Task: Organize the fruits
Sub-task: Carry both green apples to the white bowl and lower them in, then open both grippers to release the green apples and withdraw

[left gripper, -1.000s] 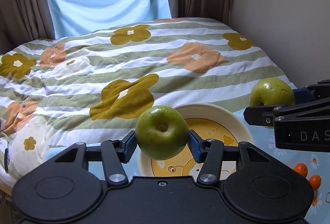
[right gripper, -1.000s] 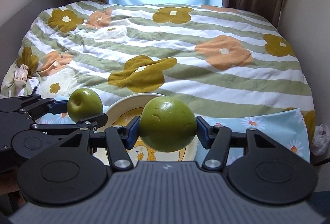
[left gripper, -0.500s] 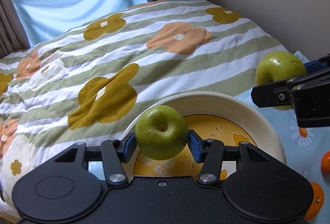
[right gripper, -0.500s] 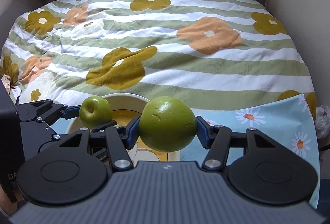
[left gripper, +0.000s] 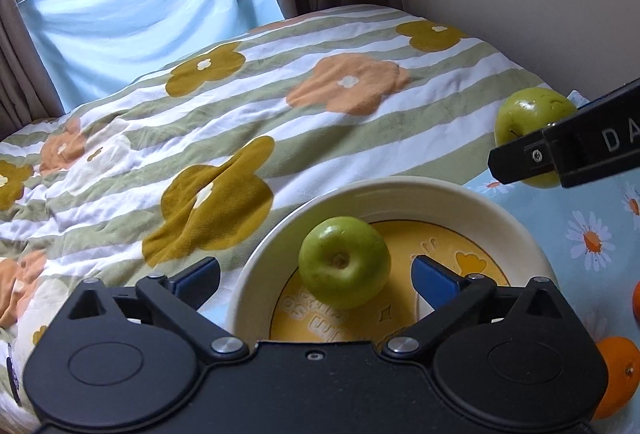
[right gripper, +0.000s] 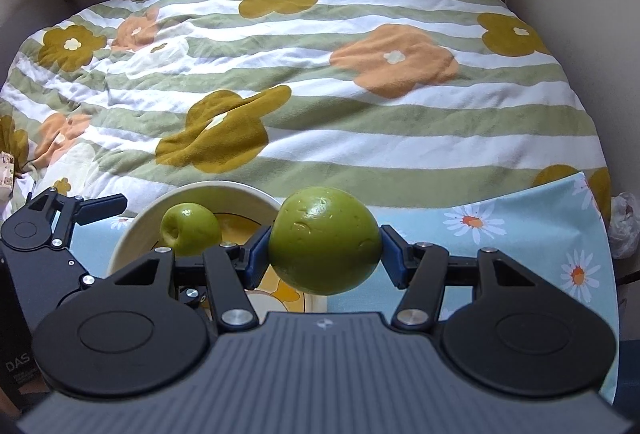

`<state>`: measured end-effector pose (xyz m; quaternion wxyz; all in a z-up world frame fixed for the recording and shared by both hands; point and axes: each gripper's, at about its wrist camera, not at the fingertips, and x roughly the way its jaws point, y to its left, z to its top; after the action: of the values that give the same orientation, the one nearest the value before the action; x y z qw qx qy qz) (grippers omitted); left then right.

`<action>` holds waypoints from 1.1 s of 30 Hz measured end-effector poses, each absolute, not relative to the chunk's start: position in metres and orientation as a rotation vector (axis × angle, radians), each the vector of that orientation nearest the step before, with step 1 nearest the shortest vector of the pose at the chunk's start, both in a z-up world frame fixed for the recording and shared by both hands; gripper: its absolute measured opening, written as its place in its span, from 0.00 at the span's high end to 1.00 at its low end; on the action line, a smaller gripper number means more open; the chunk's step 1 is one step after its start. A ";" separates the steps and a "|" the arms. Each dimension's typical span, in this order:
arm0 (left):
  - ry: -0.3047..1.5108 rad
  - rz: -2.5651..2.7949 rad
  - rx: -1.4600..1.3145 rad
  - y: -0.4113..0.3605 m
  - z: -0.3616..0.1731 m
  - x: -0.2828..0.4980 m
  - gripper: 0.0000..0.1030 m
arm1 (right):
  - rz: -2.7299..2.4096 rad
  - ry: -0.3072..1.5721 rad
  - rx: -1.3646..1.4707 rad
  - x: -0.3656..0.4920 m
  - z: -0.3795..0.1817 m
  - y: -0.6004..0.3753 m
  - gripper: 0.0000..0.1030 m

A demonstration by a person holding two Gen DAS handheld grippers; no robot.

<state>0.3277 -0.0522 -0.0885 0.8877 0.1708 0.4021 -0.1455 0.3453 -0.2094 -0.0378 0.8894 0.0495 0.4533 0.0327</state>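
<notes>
The left gripper (left gripper: 316, 278) stands spread, its blue pads clear of the small green apple (left gripper: 344, 261), which lies in the cream bowl with yellow cartoon base (left gripper: 400, 188), so delivered; the right gripper (right gripper: 325, 254) pinches a larger green apple (right gripper: 324, 240) beside the bowl's rim, presumably bound for the same bowl; two oranges (left gripper: 616, 374) wait on the daisy-print cloth (left gripper: 592, 218).

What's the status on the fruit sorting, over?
Left hand-held gripper open, green apple in the bowl. Right hand-held gripper shut on second apple, beside the bowl. Nothing in the way.
</notes>
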 end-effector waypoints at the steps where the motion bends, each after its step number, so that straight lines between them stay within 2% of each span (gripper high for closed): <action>1: 0.838 -0.301 0.348 -0.048 -0.087 0.325 0.00 | 0.074 0.943 0.100 0.345 -0.038 -0.208 0.30; 28: 0.869 -0.194 0.173 0.030 -0.063 0.264 0.00 | 0.245 0.977 -0.101 0.355 -0.082 -0.145 0.30; 29: 0.867 -0.192 0.171 0.030 -0.062 0.263 0.00 | 0.249 0.967 -0.109 0.354 -0.080 -0.144 0.27; 31: 0.864 -0.188 0.176 0.029 -0.060 0.262 0.00 | 0.254 0.939 -0.139 0.353 -0.076 -0.141 0.14; 32: 0.862 -0.184 0.182 0.028 -0.060 0.261 0.00 | 0.243 0.924 -0.160 0.351 -0.073 -0.140 0.00; 33: 0.857 -0.178 0.190 0.028 -0.059 0.259 0.00 | 0.232 0.907 -0.174 0.349 -0.070 -0.141 0.00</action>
<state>0.2594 0.0279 -0.0588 0.9014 0.0920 0.4143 -0.0861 0.3485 -0.1407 -0.0703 0.8887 -0.0836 0.4368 0.1117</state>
